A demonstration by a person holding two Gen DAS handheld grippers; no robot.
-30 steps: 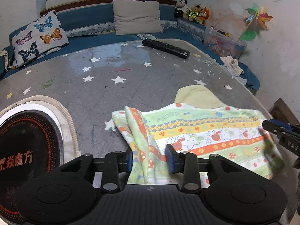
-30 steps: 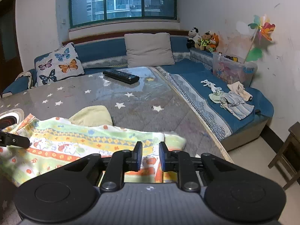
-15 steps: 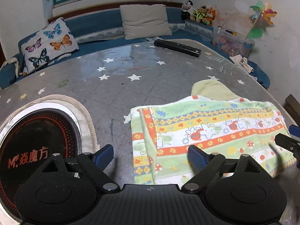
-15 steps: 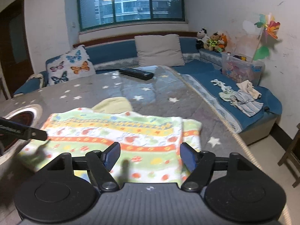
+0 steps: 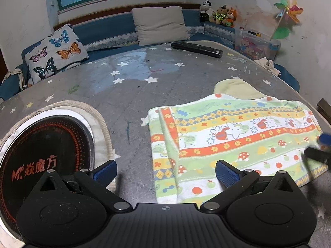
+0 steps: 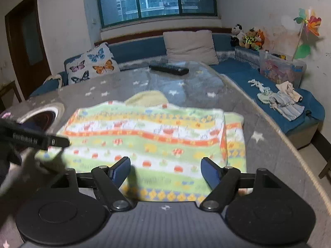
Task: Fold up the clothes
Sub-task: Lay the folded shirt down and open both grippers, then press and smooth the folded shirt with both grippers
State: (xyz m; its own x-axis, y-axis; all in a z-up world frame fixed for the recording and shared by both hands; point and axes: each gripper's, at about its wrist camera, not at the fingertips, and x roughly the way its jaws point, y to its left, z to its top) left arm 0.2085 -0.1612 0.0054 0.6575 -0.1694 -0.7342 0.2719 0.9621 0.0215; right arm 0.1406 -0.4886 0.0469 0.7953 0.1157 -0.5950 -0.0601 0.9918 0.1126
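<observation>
A striped, cartoon-print garment [image 5: 233, 142] lies flat on the grey star-patterned table [image 5: 128, 86], its left edge folded over; a plain yellow-green part [image 5: 235, 87] sticks out at its far side. My left gripper [image 5: 165, 172] is open and empty, just above the garment's near-left corner. My right gripper [image 6: 165, 170] is open and empty over the garment [image 6: 149, 136] near its front edge. The right gripper's fingertip [image 5: 317, 155] shows at the right edge of the left wrist view, the left gripper's finger [image 6: 39, 140] at the left of the right wrist view.
A round black induction cooker [image 5: 41, 161] is set into the table at the left. A black remote [image 5: 196, 48] lies at the table's far side. A blue couch with pillows [image 5: 159, 25] runs behind, with small clothes [image 6: 281, 103] on its right section.
Both grippers have opened, let go of the garment and pulled back and up. The garment now lies flat on the table.
</observation>
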